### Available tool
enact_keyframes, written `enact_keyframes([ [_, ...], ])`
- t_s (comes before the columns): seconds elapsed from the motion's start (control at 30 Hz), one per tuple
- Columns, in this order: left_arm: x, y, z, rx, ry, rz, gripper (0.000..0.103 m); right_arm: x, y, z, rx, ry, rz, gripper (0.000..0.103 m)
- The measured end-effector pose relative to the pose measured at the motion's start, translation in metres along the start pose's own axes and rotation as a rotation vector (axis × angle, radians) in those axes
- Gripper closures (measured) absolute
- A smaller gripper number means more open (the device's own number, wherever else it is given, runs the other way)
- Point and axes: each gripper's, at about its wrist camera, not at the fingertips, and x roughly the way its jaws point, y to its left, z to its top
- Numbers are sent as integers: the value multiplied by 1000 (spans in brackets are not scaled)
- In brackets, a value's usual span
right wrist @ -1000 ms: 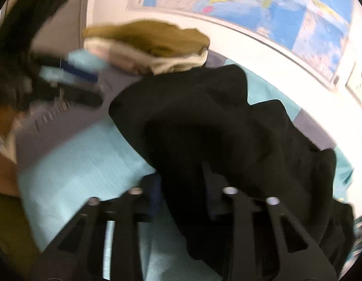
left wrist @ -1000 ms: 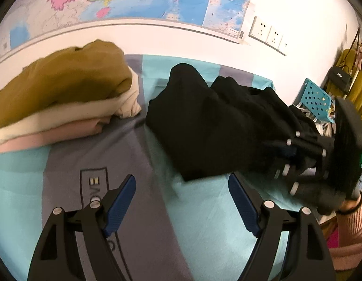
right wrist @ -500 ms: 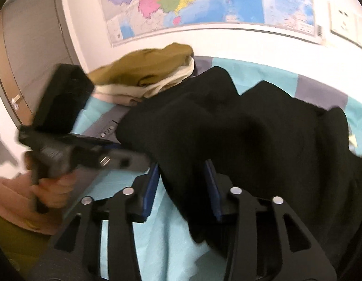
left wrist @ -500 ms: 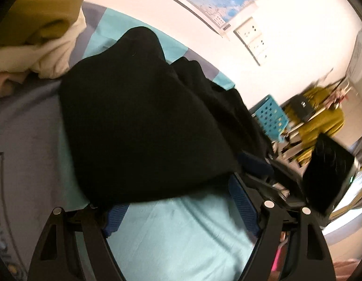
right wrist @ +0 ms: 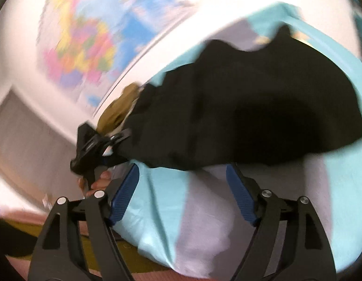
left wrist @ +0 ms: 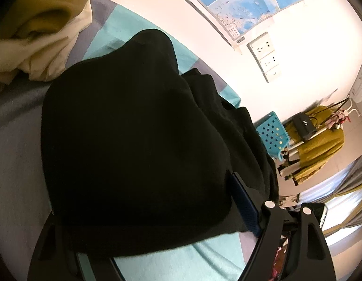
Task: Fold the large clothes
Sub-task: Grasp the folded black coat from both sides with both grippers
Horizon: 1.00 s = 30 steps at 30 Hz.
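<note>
A large black garment [left wrist: 134,135] lies bunched on the teal and grey bed sheet [left wrist: 204,260]. In the left wrist view it drapes over my left gripper [left wrist: 152,222]; the left finger is hidden under the cloth and the right blue pad [left wrist: 245,205] shows beside it, jaws wide apart. In the right wrist view my right gripper [right wrist: 183,194] is open and empty, just in front of the garment's near edge [right wrist: 251,121]. The left gripper [right wrist: 99,147] shows there at the garment's left end.
A stack of folded mustard, cream and pink clothes [left wrist: 40,23] sits at the far left of the bed. A wall map [left wrist: 239,2] and sockets [left wrist: 265,56] are behind. A teal basket [left wrist: 272,135] and a clothes rack [left wrist: 321,140] stand to the right.
My right gripper has let go of the black garment, opened and pulled back. My left gripper has pushed further under the garment's edge.
</note>
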Motion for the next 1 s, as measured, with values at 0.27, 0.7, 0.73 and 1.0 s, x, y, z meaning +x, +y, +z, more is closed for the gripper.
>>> enact_keyframes([
  [0.27, 9, -20, 5, 114, -10, 174, 25, -8, -31, 11, 151, -133, -67, 19],
  [0.7, 13, -13, 11, 130, 18, 187, 25, 0, -17, 6, 191, -168, -192, 13],
  [0.73, 13, -13, 11, 133, 18, 191, 24, -2, -18, 3, 200, -168, -206, 13],
  [1.0, 14, -14, 12, 146, 28, 187, 24, 19, -12, 23, 166, -202, -262, 7],
])
